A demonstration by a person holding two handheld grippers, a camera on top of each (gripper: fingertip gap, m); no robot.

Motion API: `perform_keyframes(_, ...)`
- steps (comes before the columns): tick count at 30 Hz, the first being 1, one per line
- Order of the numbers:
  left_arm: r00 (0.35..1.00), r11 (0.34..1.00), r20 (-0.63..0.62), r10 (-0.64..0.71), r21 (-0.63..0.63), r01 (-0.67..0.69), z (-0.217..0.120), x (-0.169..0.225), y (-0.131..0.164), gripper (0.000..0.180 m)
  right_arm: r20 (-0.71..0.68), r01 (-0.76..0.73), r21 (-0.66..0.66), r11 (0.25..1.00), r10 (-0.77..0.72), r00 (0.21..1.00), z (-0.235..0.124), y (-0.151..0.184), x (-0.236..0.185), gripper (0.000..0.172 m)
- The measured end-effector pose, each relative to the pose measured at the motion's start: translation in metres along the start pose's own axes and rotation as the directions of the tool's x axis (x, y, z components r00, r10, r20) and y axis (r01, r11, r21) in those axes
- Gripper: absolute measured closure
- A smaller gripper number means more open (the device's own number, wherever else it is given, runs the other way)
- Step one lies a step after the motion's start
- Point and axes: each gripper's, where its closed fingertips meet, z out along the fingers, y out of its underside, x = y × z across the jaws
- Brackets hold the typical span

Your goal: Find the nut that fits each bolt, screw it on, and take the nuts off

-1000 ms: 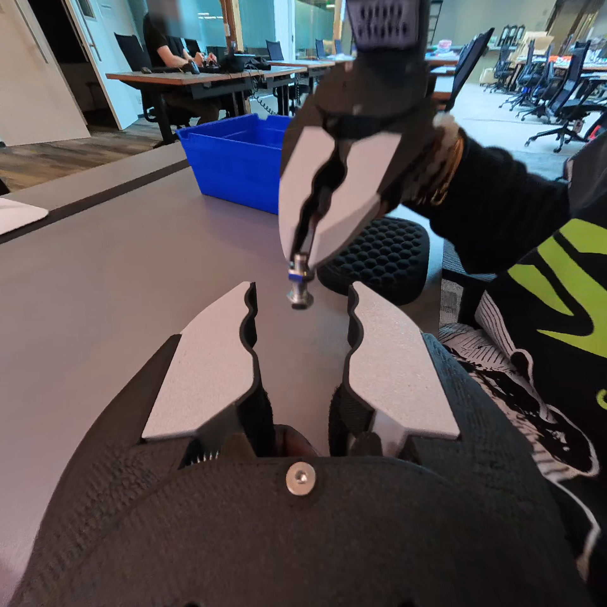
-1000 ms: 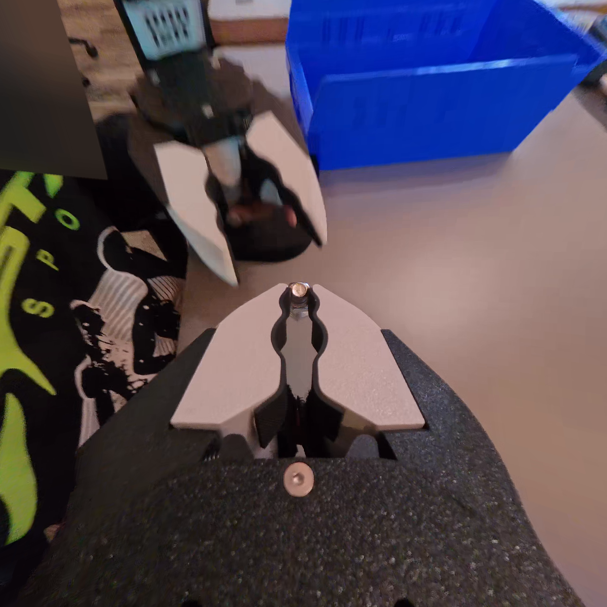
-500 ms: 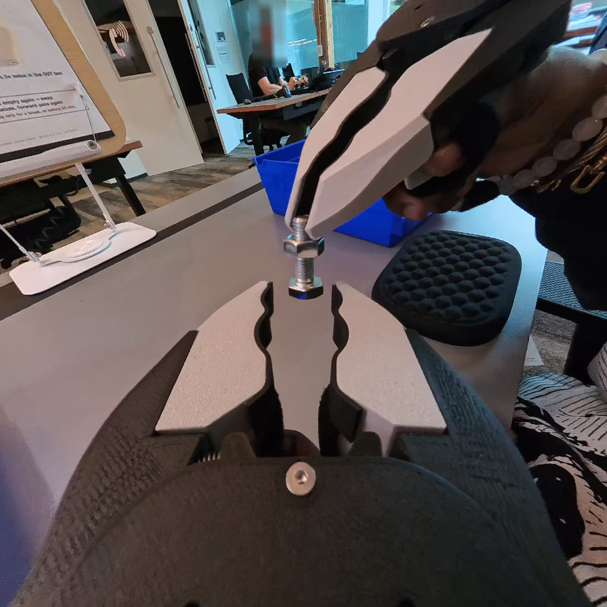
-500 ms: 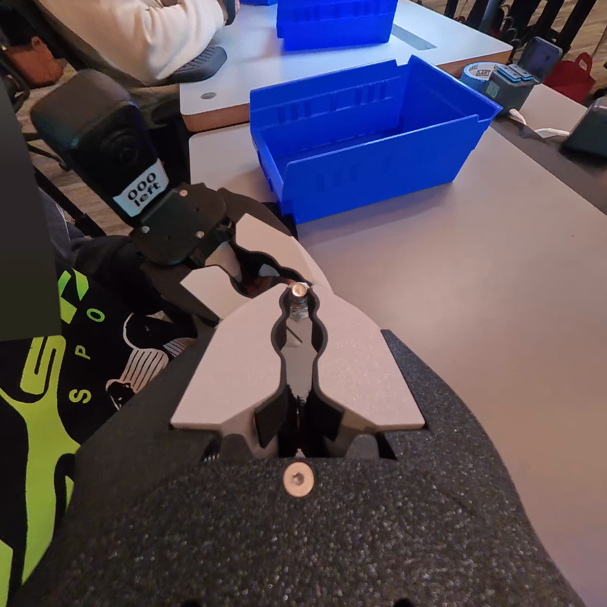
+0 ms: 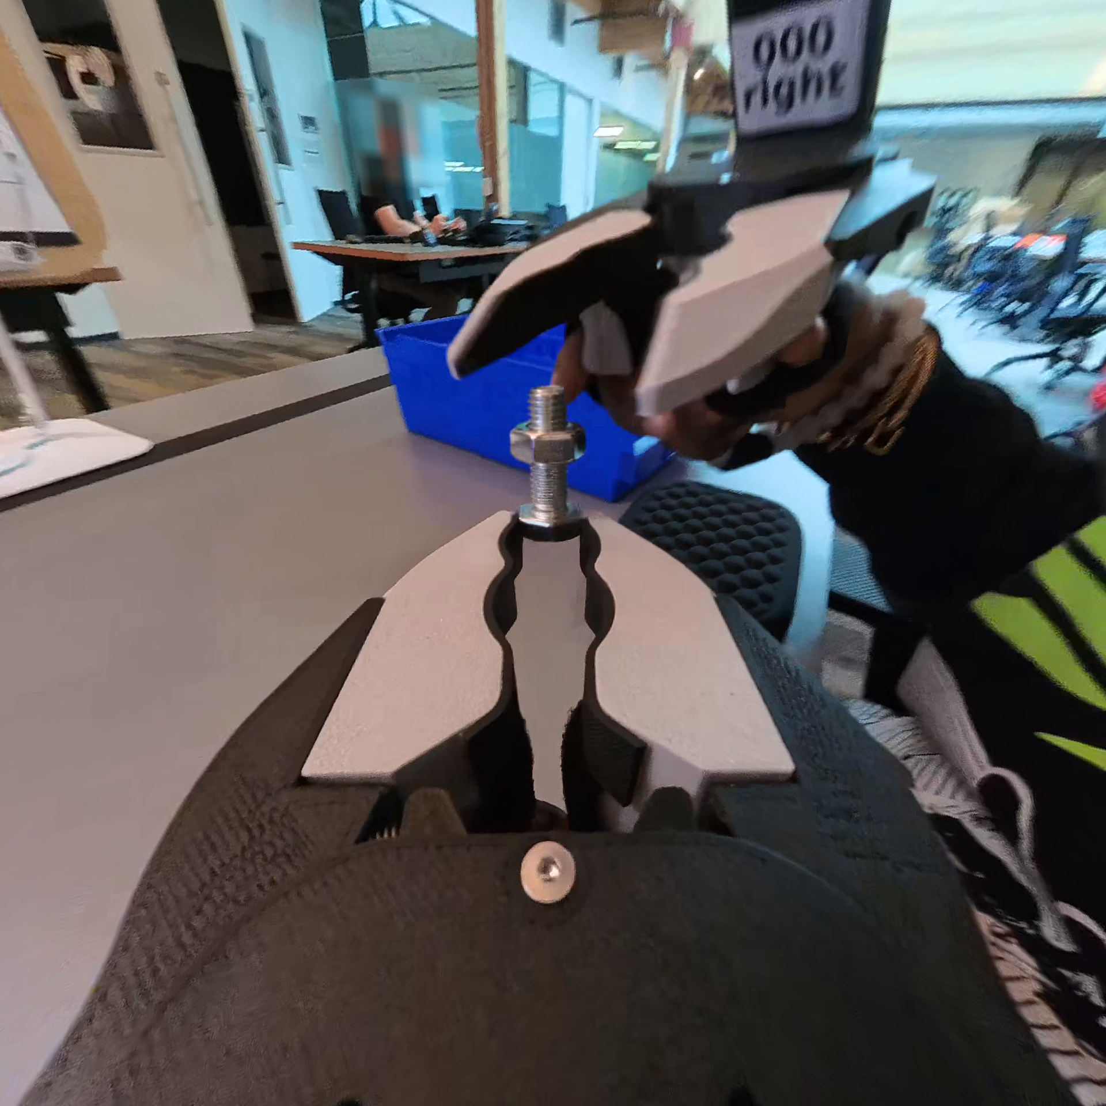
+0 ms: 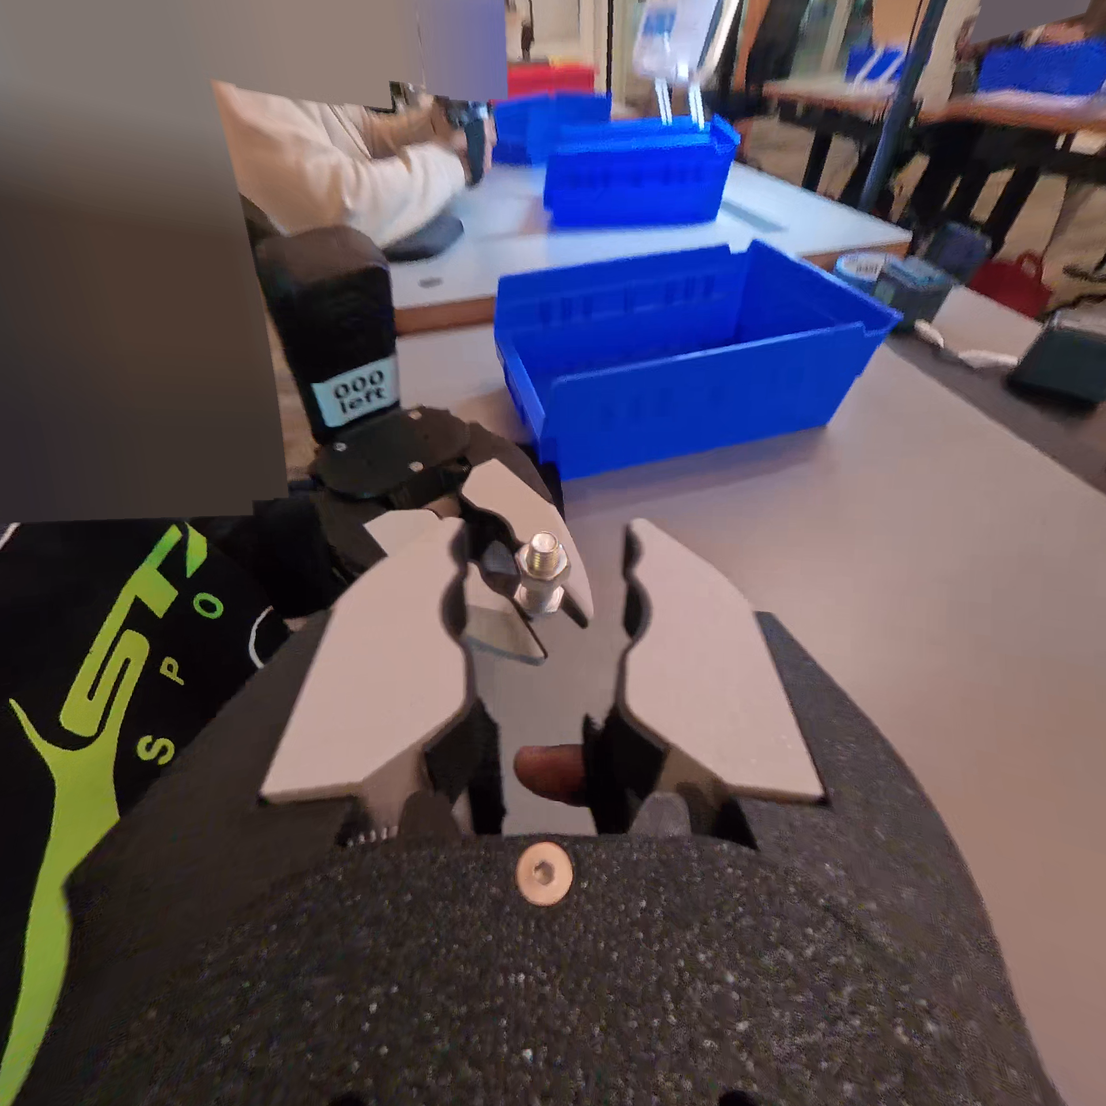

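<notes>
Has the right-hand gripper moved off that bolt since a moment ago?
Yes. The right gripper has let go and lifted up above the bolt, fingers apart against the blue bin; the left gripper now holds the bolt's head.

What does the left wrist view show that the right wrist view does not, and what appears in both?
Only the left wrist view shows the black honeycomb pad and the left gripper shut on the bolt's head from close up.

Only the right wrist view shows a second blue bin on a farther table and the near bin's inside.

Both show the upright bolt with its nut, the near blue bin, the grey table, and the right gripper open.
</notes>
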Motion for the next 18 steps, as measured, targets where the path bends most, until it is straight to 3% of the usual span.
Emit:
perform_keyframes(3,0.997,0.998,-0.066,-0.049,0.036,0.051,-0.001,0.007,-0.004,0.162,0.004,-0.019,0.114,0.993,0.019,1.000,0.006,-0.003,-0.003,0.100)
perform_keyframes(6,0.992,0.997,-0.111,-0.066,0.043,0.071,0.000,0.015,-0.004,0.162,-0.032,-0.005,0.168,0.986,0.010,0.999,0.017,-0.001,-0.004,0.095)
perform_keyframes(11,0.988,0.997,-0.141,-0.056,0.043,0.062,0.000,0.023,-0.004,0.162,-0.088,0.019,0.175,0.984,-0.004,0.996,0.028,0.003,0.000,0.098)
perform_keyframes(18,0.982,0.995,-0.182,-0.050,0.072,0.064,-0.007,0.025,-0.008,0.162,-0.076,0.002,0.192,0.981,0.013,0.997,0.012,0.003,0.001,0.102)
